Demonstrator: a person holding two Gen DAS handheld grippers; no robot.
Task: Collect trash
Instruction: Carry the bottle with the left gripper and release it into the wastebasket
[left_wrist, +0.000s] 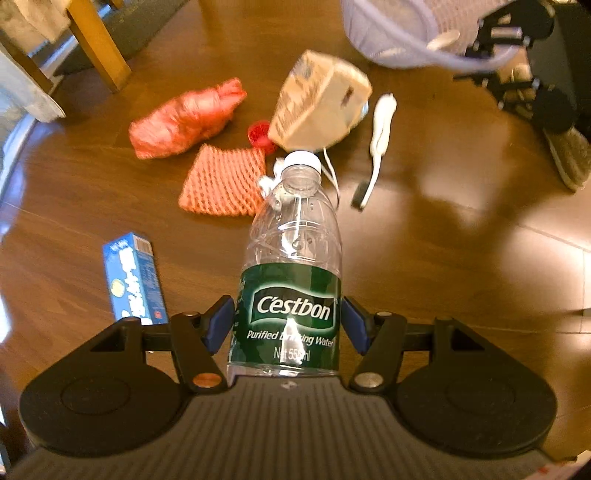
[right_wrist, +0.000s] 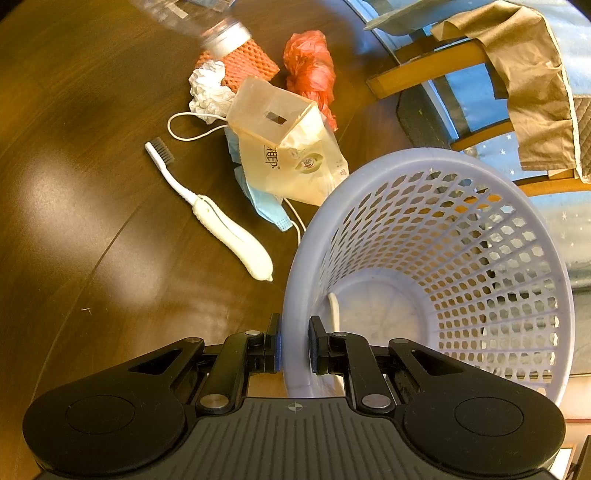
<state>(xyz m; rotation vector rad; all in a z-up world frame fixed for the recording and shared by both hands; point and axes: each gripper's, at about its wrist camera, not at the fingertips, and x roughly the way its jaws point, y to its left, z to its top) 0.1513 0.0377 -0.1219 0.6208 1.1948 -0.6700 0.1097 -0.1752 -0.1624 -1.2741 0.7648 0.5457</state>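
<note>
Clamped in the left gripper (left_wrist: 288, 325) is a clear water bottle (left_wrist: 291, 258) w/ green label, pads pressed on both sides of the label, cap end pointing away toward the pile. It looks clear of the table, so I'd say it's picked up but not binned yet.

Right gripper (right_wrist: 294, 345) is pinched on the near rim of the lavender basket (right_wrist: 498, 184), one jaw outside the wall, one inside, holding it tipped w/ the mouth toward the trash. Basket's nearly bare inside: only one pale strip-like thing on the bottom, can't tell what it is.

Most of the job is left, judging by the table (right_wrist: 74, 221). Out there, all close together:
- red plastic bag (right_wrist: 310, 66)
- orange foam net (right_wrist: 247, 66), touching a crumpled white tissue (right_wrist: 207, 92)
- tissue pack (right_wrist: 288, 147) lying over a blue face mask (right_wrist: 258, 199)
- white toothbrush (right_wrist: 207, 210), just beside the basket
- small red cap-like thing (left_wrist: 260, 134), half hidden by the pack
- blue carton (left_wrist: 135, 280), off apart, near the left gripper

Early stage, imo: one item in hand, roughly eight to go.
</note>
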